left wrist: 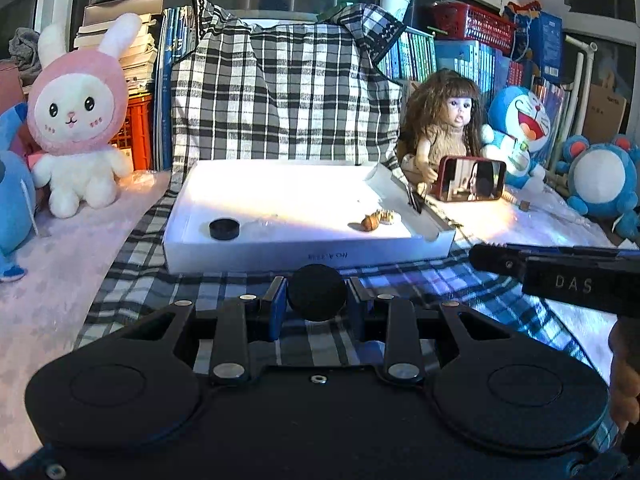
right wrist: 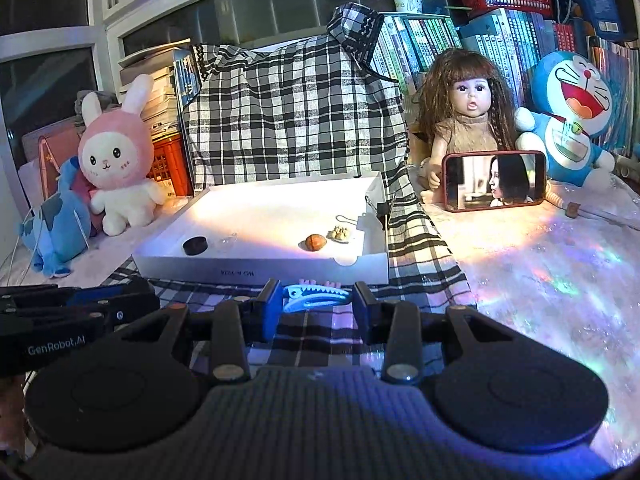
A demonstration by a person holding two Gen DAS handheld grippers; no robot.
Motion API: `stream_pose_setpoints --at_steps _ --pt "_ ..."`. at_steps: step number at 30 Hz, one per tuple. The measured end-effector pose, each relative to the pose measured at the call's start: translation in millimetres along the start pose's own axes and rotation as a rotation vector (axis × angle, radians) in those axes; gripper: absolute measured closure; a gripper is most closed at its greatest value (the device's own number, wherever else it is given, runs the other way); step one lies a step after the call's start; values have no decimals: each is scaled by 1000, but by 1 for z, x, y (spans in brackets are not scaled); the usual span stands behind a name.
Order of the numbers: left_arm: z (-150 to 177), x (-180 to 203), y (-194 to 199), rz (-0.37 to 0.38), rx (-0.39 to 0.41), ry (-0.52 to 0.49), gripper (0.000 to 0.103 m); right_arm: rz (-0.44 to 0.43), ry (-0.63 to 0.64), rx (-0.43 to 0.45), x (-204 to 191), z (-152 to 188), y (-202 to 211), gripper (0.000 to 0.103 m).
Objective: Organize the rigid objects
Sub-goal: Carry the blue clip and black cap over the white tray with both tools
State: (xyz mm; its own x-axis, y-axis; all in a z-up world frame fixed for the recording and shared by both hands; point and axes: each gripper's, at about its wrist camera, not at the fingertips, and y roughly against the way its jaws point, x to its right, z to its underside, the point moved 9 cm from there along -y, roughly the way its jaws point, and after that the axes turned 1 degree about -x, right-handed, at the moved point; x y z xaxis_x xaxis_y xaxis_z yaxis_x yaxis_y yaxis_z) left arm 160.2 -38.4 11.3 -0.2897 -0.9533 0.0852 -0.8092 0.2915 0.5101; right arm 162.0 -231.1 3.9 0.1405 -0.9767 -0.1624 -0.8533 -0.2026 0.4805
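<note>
My left gripper (left wrist: pixel 317 300) is shut on a black round disc (left wrist: pixel 317 291), held just above the checked cloth in front of the white box (left wrist: pixel 256 254). In the right wrist view my right gripper (right wrist: pixel 316 306) is shut on a light blue toothed hair clip (right wrist: pixel 314 299), also short of the white box (right wrist: pixel 260 270). Inside the box lie a second black disc (left wrist: pixel 224 228) at the left, a brown nut-like piece (left wrist: pixel 370 223) and a small beige ornament (left wrist: pixel 387 216) at the right. A black binder clip (left wrist: pixel 415 200) grips the box's right wall.
A pink rabbit plush (left wrist: pixel 78 120) sits left of the box, a checked bag (left wrist: pixel 280 92) behind it. A doll (left wrist: pixel 448 128), a phone (left wrist: pixel 472 180) playing video and blue plush toys (left wrist: pixel 520 124) stand at the right. Shiny film (right wrist: pixel 552 280) covers the right surface.
</note>
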Motion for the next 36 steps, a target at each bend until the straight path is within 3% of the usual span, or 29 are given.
stream_pose_setpoints --at_steps 14,21,29,36 --pt "-51 -24 -52 18 -30 38 73 -20 -20 -52 6 -38 -47 60" --pt "-85 -42 -95 21 -65 110 73 -56 -30 -136 0 -64 -91 60" --pt "-87 -47 -143 14 -156 125 73 -84 -83 -260 -4 -64 -142 60" --pt "-85 -60 -170 -18 -196 147 73 -65 -65 -301 -8 -61 -169 60"
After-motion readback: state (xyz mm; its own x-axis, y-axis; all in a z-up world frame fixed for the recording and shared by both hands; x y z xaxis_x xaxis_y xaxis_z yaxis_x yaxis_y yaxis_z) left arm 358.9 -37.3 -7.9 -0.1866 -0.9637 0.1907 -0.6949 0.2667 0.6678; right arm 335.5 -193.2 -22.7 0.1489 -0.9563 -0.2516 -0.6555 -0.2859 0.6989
